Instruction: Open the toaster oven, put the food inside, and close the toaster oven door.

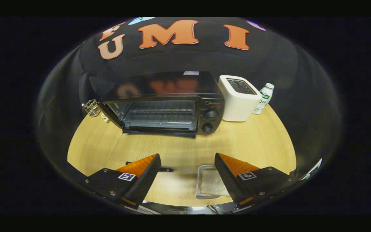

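**A:** How far along are you?

**B:** By my reading, step one is done. The toaster oven (169,111) sits at centre frame on the wooden table (253,141), and its glass door (147,151) lies dropped flat toward me, with the rack bare inside. The food is still out: a slice of bread (213,183) in a small metal tray (201,180), low in the frame, just inside my right finger. Loading it and closing the door are left.

**A:** And your gripper?

**B:** My gripper (187,180) is spread wide with nothing between the fingers; the tray's right side is tucked behind the right one.

**A:** Count things, big to small.

**B:** One toaster oven with two knobs (210,121). One white pop-up toaster (239,98) to its right. One tray, one bread slice. One small bottle (264,98) at the toaster's right. One little wire basket (91,107) at left of the oven.
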